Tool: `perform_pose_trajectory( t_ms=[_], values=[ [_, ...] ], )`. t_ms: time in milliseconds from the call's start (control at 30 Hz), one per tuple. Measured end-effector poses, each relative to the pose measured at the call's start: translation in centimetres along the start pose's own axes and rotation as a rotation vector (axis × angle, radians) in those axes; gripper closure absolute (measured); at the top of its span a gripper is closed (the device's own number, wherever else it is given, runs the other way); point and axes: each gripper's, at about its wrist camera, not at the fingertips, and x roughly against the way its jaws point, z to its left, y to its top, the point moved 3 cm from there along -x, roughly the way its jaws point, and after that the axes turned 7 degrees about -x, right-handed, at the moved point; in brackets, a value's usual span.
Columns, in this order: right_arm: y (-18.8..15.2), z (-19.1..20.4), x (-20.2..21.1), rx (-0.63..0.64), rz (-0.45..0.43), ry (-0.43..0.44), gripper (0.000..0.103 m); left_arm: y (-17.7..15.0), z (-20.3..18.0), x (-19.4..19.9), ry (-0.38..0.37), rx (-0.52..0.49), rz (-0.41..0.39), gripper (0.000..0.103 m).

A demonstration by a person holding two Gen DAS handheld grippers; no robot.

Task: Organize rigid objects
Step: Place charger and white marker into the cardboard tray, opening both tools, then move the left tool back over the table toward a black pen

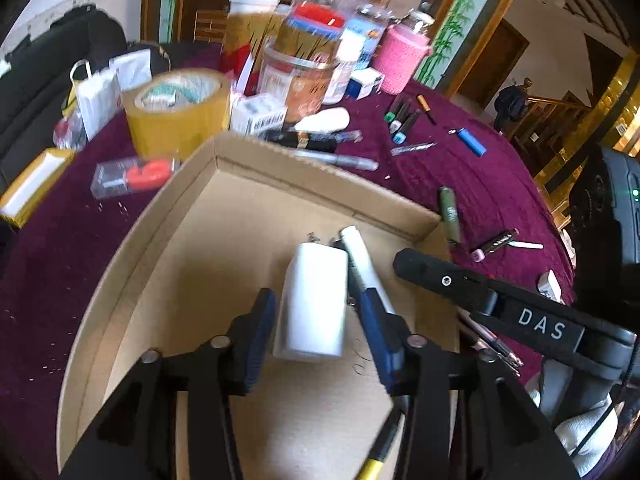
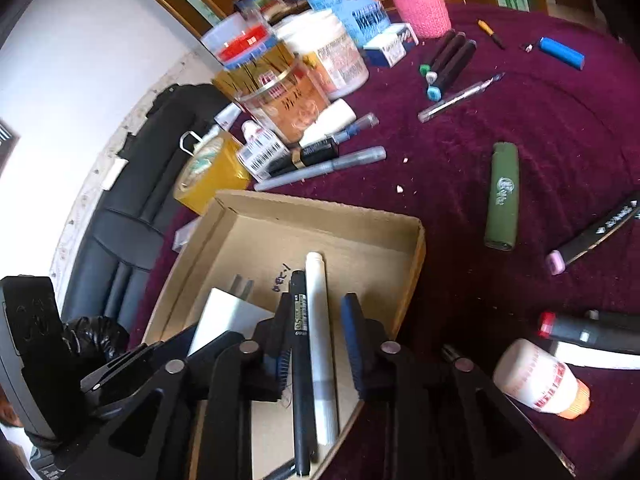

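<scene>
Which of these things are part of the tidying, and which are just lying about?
Part of the job: box, charger, black pen, white pen, green lighter, blue lighter, silver marker.

Lying about: tape, pink cup, jars.

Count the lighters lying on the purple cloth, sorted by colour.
Blue lighter: 1
Green lighter: 1
Total: 2
</scene>
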Motion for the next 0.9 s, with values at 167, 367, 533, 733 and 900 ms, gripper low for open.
perform_pose_trajectory(
  t_ms=[167,367,533,733,900],
  values=[
    [-1.2,-0.5,5.5,0.053,-0.107,-0.008,0.060,-0.3,-3.7,4.6,0.033,-0.080,-0.033,0.047],
    [-4.3,-5.7,13.4,0.073,-0.228,-0.077,0.037,-1.6,-16.5,16.0,-0.091,-0.329,-0.090,0.033],
    [-7.4,-12.5,18.0,-0.043,-0.245,-0.157,0.038,-4.6,-29.4,26.6,-0.234,-0.629,-0.213,0.032],
    [-10.9,-18.4,23.7,-0.167,-0.323,-0.217,0.038,-7.8,-34.6,31.4,-0.178,-0.814,-0.398,0.016],
    [-11.6,-20.5,25.8,-0.190,-0.348,-0.231,0.038,-7.1,-34.5,30.2,-0.186,-0.715,-0.302,0.016]
  ],
)
